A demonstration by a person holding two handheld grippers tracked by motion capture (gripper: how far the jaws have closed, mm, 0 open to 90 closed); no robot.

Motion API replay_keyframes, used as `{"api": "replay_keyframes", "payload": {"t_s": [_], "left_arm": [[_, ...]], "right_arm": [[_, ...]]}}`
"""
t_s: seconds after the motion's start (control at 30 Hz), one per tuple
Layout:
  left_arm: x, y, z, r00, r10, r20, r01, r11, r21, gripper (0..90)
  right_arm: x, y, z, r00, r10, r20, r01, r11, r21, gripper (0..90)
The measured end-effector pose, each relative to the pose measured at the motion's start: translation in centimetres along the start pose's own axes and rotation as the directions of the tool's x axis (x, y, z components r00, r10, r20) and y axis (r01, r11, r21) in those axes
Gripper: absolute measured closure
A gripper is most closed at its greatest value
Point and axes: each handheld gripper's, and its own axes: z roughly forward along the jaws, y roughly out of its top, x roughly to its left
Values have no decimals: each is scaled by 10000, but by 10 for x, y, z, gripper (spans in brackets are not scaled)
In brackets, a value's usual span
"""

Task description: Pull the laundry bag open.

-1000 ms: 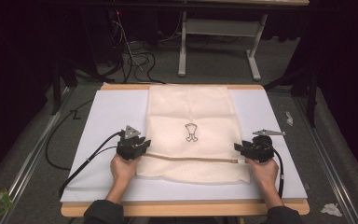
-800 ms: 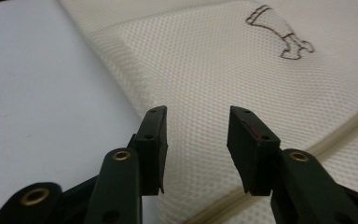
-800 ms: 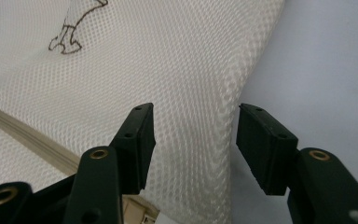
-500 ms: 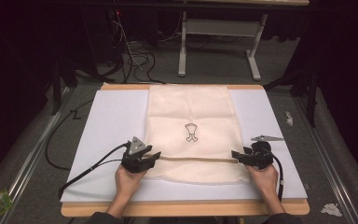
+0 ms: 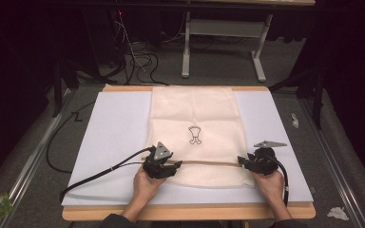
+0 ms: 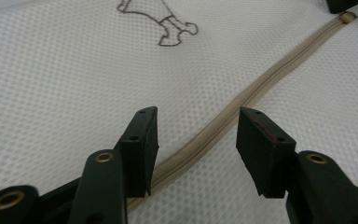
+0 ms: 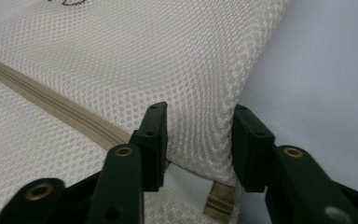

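Mesh laundry bag (image 5: 197, 114) lay flat on the white table (image 5: 114, 128), its tan zipper (image 5: 209, 163) running across near my edge. My left tongs (image 6: 196, 140) had just been opening and stood wide astride the zipper, pads off it. My right tongs (image 7: 199, 144) had just been closing around the bag's puffed-up corner fold, though I couldn't tell if they pinched it.
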Motion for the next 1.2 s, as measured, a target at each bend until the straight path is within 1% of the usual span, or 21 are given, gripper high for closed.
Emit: {"api": "replay_keyframes", "payload": {"t_s": [0.07,0.13,0.17,0.23,0.3,0.47,0.5,0.53,0.6,0.7,0.77,0.83,0.9,1.0,1.03,1.2], "left_arm": [[-4,4,4,9999,54,103,-54,10000,27,479],[-6,7,7,9998,64,175,-65,10000,60,469],[-6,8,8,9998,67,190,-69,9999,83,469],[-7,11,9,9997,56,222,-58,9999,101,464],[-8,13,10,9997,43,241,-46,9999,121,464],[-11,18,11,9995,62,313,-63,10000,23,457],[-12,19,11,9993,60,374,-59,10000,-12,455],[-13,20,11,9990,62,437,-62,10000,-21,453],[-16,22,12,9986,129,513,-128,9999,-19,450],[-20,26,14,9975,202,677,-204,9998,27,449],[-21,28,16,9965,107,830,-105,9999,-25,447],[-23,29,17,9958,122,910,-120,9999,-19,445],[-25,30,18,9948,119,1010,-119,9999,-7,445],[-29,33,20,9940,237,1067,-240,9997,16,447],[-29,34,20,9932,179,1147,-177,9998,-25,449],[-34,37,22,9910,212,1323,-212,9998,-17,469]], "right_arm": [[-1,0,0,10000,-84,-19,84,10000,15,720],[-2,0,0,9997,-101,-201,102,9999,46,804],[-2,0,0,9997,-101,-201,102,9999,46,804],[-3,-1,-1,9994,-124,-328,122,9999,-64,844],[-4,0,-2,9989,-131,-442,123,9998,-171,862],[-3,3,-7,9979,-140,-625,116,9992,-392,874],[-3,4,-8,9976,-205,-665,176,9989,-443,875],[-2,5,-10,9975,-146,-696,114,9989,-463,875],[-2,7,-12,9967,-135,-806,86,9981,-604,876],[0,10,-15,9956,-148,-920,87,9978,-657,877],[1,12,-16,9946,-196,-1014,123,9974,-712,878],[3,15,-18,9936,-201,-1111,114,9969,-784,880],[4,17,-20,9930,-245,-1154,146,9962,-864,880],[6,19,-21,9924,-282,-1196,167,9952,-960,881],[7,20,-22,9920,-321,-1218,198,9947,-1012,881],[13,27,-23,9900,-450,-1334,302,9934,-1109,882]]}}
